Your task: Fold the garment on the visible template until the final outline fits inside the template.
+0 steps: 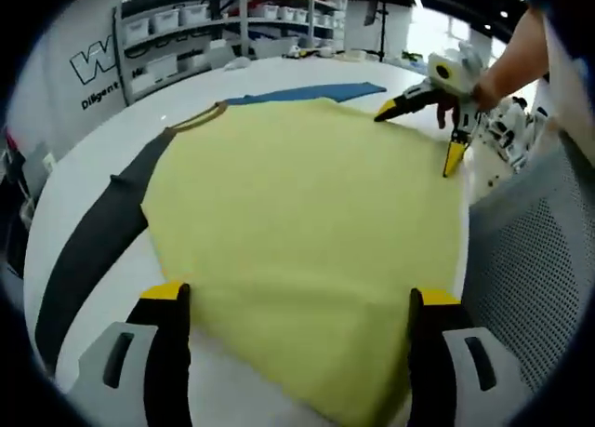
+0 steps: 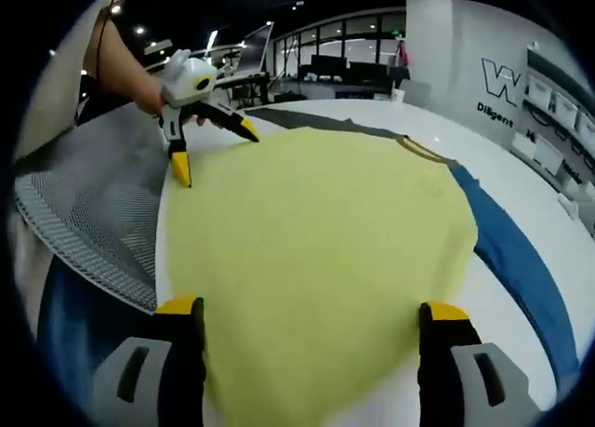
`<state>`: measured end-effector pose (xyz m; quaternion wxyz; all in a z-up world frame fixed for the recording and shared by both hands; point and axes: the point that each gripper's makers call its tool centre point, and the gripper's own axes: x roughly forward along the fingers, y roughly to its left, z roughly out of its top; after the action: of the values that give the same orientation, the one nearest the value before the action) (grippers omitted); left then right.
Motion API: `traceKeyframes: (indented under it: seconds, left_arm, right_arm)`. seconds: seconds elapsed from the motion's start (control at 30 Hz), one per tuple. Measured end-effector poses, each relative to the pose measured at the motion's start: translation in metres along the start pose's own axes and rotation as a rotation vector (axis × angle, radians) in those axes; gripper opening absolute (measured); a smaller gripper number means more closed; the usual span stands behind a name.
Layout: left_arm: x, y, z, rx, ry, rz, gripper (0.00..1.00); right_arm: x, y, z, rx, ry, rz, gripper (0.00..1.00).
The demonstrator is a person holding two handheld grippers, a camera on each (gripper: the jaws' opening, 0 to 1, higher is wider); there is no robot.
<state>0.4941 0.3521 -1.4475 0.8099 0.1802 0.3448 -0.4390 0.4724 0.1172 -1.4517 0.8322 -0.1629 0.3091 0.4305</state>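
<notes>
A yellow garment (image 1: pixel 297 250) lies spread flat on a round white table (image 1: pixel 84 180) and covers most of it. Its near edge runs under the jaws and off the table's edge, so that part is hard to see. A dark strip (image 1: pixel 93 250) pokes out from under it on one side and a blue strip (image 1: pixel 307 94) on another, but the cloth hides most of both.

The left gripper (image 1: pixel 293 306) has its jaws wide apart over the near edge of the garment and grips nothing. The right gripper (image 2: pixel 311 320) is wide open too, over the opposite edge, with nothing in it.

A grey mesh chair back (image 2: pixel 88 213) stands at the table's edge. Behind are shelves with bins (image 1: pixel 177 41), a wall with big letters cut off at the side, and ceiling lights
</notes>
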Motion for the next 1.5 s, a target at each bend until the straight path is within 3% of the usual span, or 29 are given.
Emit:
traceKeyframes:
  seconds: [0.23, 0.3, 0.47, 0.57, 0.63, 0.7, 0.83, 0.93, 1.0, 1.03, 1.1, 1.2, 1.3, 1.37, 1.4, 1.43, 1.5]
  left_arm:
    - [-0.009, 0.003, -0.006, -0.004, 0.018, 0.007, 0.93]
    - [-0.015, 0.004, 0.013, -0.010, -0.065, 0.015, 0.91]
    - [-0.011, -0.012, 0.021, 0.030, -0.060, -0.010, 0.86]
    - [-0.005, -0.020, 0.012, 0.023, -0.039, -0.019, 0.83]
    - [-0.003, -0.021, -0.006, 0.013, 0.015, -0.016, 0.80]
    - [-0.007, -0.020, -0.010, -0.012, -0.007, -0.013, 0.80]
    - [-0.020, -0.017, -0.021, -0.014, 0.003, -0.001, 0.79]
    - [-0.027, -0.015, -0.029, -0.044, 0.041, -0.003, 0.77]
    - [-0.032, -0.016, -0.027, -0.057, 0.030, -0.002, 0.74]
    - [-0.034, -0.020, -0.011, -0.044, -0.038, -0.010, 0.71]
    - [-0.035, -0.033, 0.009, -0.052, -0.090, -0.048, 0.68]
    - [-0.026, -0.050, 0.018, -0.049, -0.088, -0.095, 0.69]
    - [-0.014, -0.062, 0.009, -0.102, -0.047, -0.139, 0.68]
    - [-0.013, -0.063, -0.009, -0.106, 0.017, -0.133, 0.67]
    - [-0.017, -0.061, -0.016, -0.107, 0.024, -0.124, 0.67]
    - [-0.019, -0.057, -0.013, -0.103, -0.006, -0.107, 0.65]
    - [-0.028, -0.051, -0.015, -0.126, -0.005, -0.096, 0.64]
  right_arm:
    - [-0.015, 0.002, -0.011, -0.006, 0.029, -0.003, 0.92]
    - [-0.020, 0.001, -0.011, -0.019, 0.045, -0.009, 0.87]
    - [-0.020, 0.002, -0.003, -0.032, 0.024, -0.014, 0.82]
    - [-0.015, 0.004, 0.001, -0.022, 0.016, -0.020, 0.82]
    - [-0.013, 0.005, -0.006, -0.012, 0.030, -0.022, 0.81]
    - [-0.016, 0.007, -0.009, 0.002, 0.026, -0.025, 0.81]
    - [-0.024, 0.003, -0.018, 0.036, 0.021, -0.048, 0.84]
    - [-0.027, 0.003, -0.021, 0.051, 0.026, -0.054, 0.84]
    - [-0.028, 0.001, -0.022, 0.051, 0.033, -0.057, 0.83]
    - [-0.029, 0.001, -0.022, 0.044, 0.040, -0.060, 0.81]
    - [-0.031, 0.002, -0.019, 0.023, 0.040, -0.062, 0.79]
    - [-0.030, 0.003, -0.016, 0.021, 0.034, -0.064, 0.79]
    - [-0.030, 0.005, -0.014, 0.021, 0.029, -0.060, 0.79]
    - [-0.030, 0.006, -0.014, 0.020, 0.029, -0.059, 0.80]
    - [-0.031, 0.006, -0.015, 0.024, 0.030, -0.060, 0.80]
    - [-0.032, 0.006, -0.017, 0.026, 0.030, -0.062, 0.80]
    - [-0.035, 0.006, -0.021, 0.031, 0.036, -0.066, 0.80]
